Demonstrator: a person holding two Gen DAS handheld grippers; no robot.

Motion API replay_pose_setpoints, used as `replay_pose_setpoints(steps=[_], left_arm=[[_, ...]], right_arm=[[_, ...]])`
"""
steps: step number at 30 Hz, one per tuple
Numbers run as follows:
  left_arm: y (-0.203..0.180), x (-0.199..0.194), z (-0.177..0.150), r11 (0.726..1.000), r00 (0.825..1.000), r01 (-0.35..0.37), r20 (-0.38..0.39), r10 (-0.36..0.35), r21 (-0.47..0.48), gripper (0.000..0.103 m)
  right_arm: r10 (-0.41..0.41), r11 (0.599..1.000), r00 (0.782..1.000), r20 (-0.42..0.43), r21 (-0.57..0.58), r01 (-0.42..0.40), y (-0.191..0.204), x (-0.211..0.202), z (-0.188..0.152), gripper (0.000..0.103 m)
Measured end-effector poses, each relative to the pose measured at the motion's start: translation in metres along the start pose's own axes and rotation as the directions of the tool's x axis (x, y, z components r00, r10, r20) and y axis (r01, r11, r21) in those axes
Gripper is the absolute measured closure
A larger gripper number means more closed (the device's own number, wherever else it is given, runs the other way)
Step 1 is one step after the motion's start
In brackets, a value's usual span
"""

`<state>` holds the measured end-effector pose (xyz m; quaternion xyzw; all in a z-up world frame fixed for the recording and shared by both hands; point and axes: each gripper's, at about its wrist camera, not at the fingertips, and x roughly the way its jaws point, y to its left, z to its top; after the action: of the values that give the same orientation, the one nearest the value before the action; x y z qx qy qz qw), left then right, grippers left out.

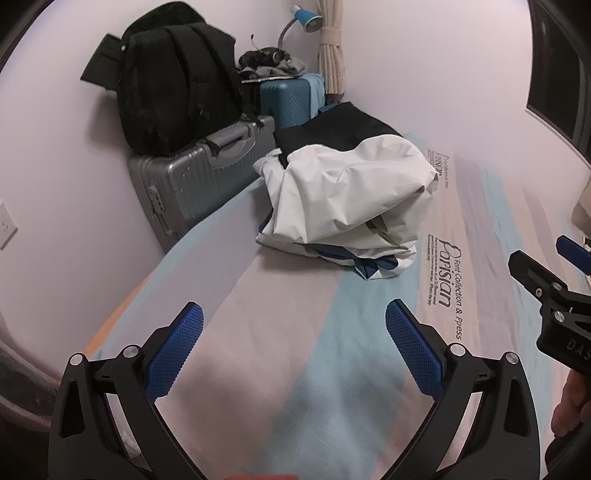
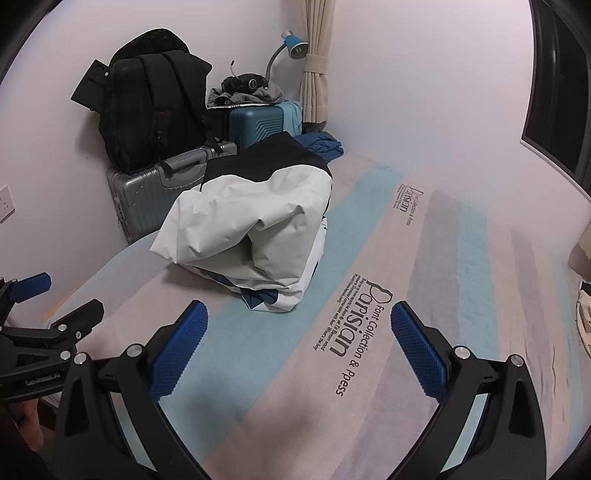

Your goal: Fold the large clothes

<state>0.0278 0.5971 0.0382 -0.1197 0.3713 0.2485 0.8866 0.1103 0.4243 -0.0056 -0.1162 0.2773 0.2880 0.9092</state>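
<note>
A large white jacket with black and blue panels lies in a folded bundle on the striped bed sheet, near the bed's far left side. My left gripper hangs open over bare sheet, well short of the jacket, with nothing between its blue pads. My right gripper is also open and empty, just in front of the jacket's near edge. Each gripper shows in the other's view: the right gripper at the right edge, the left gripper at the left edge.
A grey hard suitcase with a black backpack on it stands by the wall beside the bed. A teal suitcase, a blue lamp and a tied curtain fill the corner.
</note>
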Motion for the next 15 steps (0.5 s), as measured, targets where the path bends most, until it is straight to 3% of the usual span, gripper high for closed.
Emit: replay_pose_setpoints(steps=[7,15], left_arm=[[0.0011,0.0001,0.0001,1.0,1.0,-0.022,0.003,0.022,-0.001,0.006],[0.0049,-0.0055,0.0012,0.999,1.0,0.017,0.023,-0.016,-0.041,0.006]], right_arm=[[0.002,1.0,1.0,-0.004,-0.003,-0.002,0.0012,0.0007,0.0,0.007],[0.004,1.0,1.0,-0.006,-0.008,-0.004,0.0014,-0.002,-0.0017,0.007]])
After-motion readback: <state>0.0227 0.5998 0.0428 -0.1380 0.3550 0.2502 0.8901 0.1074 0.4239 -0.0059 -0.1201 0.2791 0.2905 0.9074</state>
